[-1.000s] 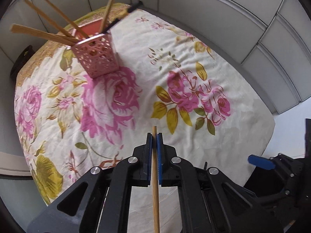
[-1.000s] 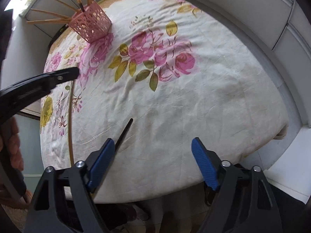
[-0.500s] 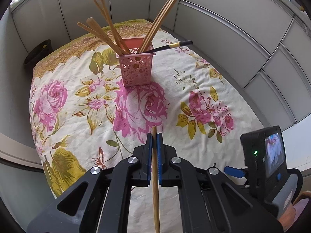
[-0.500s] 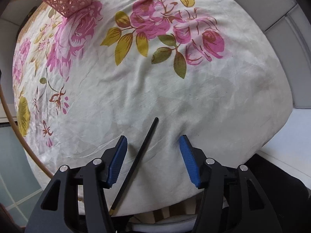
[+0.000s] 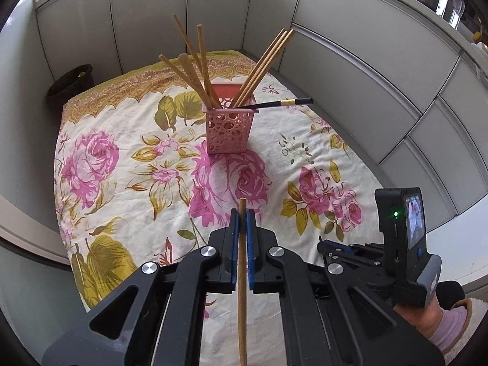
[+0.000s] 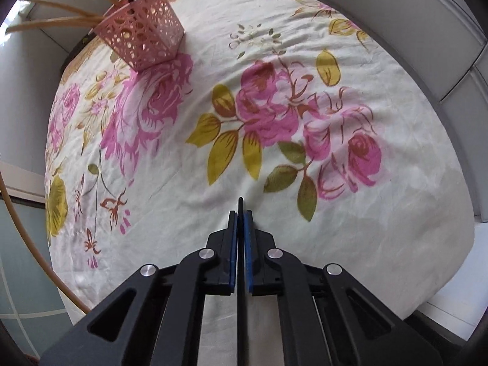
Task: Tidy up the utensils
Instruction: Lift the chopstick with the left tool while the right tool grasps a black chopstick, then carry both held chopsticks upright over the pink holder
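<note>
Chopsticks are being gathered into the pink holder point(image 5: 228, 128), which stands toward the far end of the table point(image 5: 311, 152) on the flowered cloth and already bristles with wooden sticks plus one black stick lying across its rim. Each tool has one more in hand. The left tool point(image 5: 242, 219) is fully closed on a wooden chopstick point(image 5: 242, 274), whose tip pokes up just past the blue pads. The right tool point(image 6: 240, 222) is clamped on a black chopstick point(image 6: 240, 207) near the table's front edge; whether that stick has left the cloth cannot be told.

Judging by this, the step in hand is the pick-up and carry. Next, each stick needs lifting above the holder's rim, its lower end steered between the sticks already fanned out, then release. The crowded opening and the black stick across the rim look like the main obstacles.

Both tools point steeply down at the table. The left sits back from the holder, facing it squarely; the right sits low by the front edge, a sleeved hand point(image 5: 427, 317) gripping its handle.
</note>
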Motion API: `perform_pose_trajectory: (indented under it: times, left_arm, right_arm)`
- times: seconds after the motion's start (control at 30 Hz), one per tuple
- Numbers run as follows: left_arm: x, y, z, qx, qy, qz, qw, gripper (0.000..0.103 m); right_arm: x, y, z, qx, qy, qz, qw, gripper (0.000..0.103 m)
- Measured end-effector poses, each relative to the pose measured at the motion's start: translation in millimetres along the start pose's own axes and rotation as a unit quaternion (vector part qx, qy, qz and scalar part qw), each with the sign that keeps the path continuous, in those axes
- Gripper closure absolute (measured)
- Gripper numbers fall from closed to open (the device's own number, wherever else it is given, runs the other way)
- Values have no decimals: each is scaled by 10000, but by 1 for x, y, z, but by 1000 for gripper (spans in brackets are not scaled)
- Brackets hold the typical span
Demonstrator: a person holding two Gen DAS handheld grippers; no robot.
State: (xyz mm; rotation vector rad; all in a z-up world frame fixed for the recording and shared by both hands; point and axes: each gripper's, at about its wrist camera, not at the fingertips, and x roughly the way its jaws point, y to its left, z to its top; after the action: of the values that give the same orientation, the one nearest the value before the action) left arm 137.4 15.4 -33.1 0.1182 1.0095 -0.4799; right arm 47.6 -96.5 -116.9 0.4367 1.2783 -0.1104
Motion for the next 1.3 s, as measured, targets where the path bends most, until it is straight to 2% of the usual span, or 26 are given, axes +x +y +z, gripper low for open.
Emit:
perform_pose_trajectory:
  times: [0.1,0.17,0.3,0.43,0.6,0.7,0.87,1.3]
  left_arm:
    - [-7,-9,0,80,-216,-1,9997,99]
    - [-14,-15,0,145,-398,54,9991,99]
    - [-32,-29,0,259,-755,160,9967,99]
    - [-51,-42,0,327,-1087,249,9932,99]
    - [-70,-57,-5,251,-1402,311,9893,99]
    - [-77,-63,-3,251,-1460,354,9883,99]
    - [-95,-71,3,247,-1640,483,9850,99]
    - [-158,-83,45,401,-2307,873,9683,99]
  right_arm:
    - [-15,-8,10,-89,-414,101,9991,99]
    - [-34,-6,11,-266,-907,133,9954,99]
    - [-83,-7,13,-598,-1742,334,9823,99]
    - [-126,-5,3,-820,-2253,553,9693,99]
    - [-163,-8,-6,-955,-2433,751,9623,99]
    - [-185,-10,-7,-998,-2561,786,9583,99]
    - [-231,-13,2,-1001,-2815,919,9499,99]
    - [-346,7,29,-1254,-3559,1237,9178,98]
